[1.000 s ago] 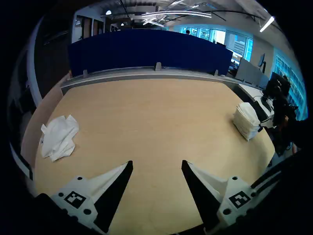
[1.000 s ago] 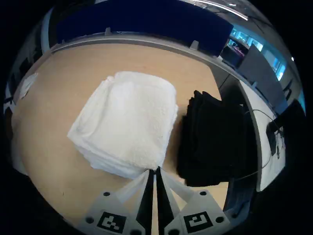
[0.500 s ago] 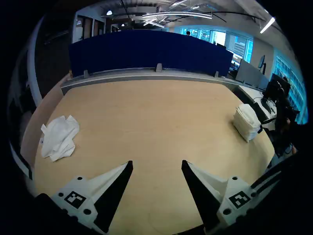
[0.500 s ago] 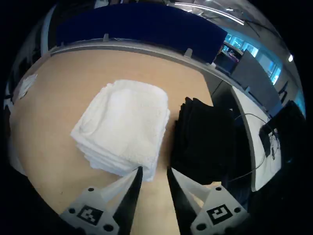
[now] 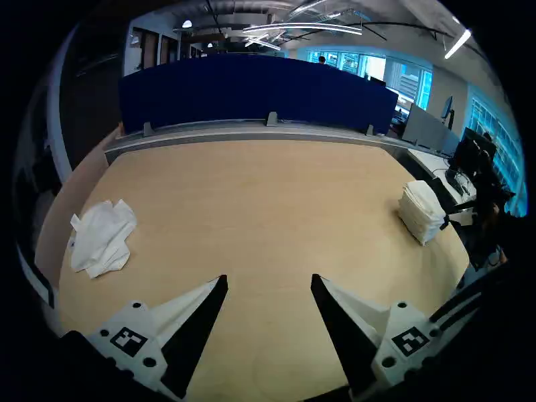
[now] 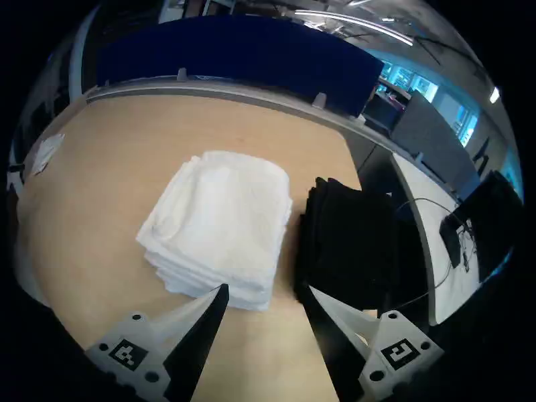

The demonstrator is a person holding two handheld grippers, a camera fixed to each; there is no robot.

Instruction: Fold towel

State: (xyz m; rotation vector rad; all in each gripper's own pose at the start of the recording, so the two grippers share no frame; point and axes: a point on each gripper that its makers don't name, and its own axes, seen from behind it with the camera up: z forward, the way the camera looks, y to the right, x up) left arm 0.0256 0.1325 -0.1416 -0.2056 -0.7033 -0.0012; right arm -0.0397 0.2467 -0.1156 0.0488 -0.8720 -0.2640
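A crumpled white towel (image 5: 100, 234) lies at the left of the wooden table (image 5: 268, 201), far from my left gripper (image 5: 268, 285), which hangs open over the table's near edge with nothing between its fingers. A stack of folded white towels (image 5: 421, 210) sits at the table's right edge. In the right gripper view that same stack (image 6: 218, 224) lies just beyond my right gripper (image 6: 266, 291), which is open and empty. The crumpled towel (image 6: 44, 151) shows small at the far left.
A pile of folded black towels (image 6: 348, 238) sits right of the white stack at the table's edge. A blue partition (image 5: 258, 87) runs along the far side. Desks with monitors (image 5: 472, 151) and cables stand beyond the right edge.
My right gripper went from shut to open and drew back from the white stack. The left gripper has stayed still and open.
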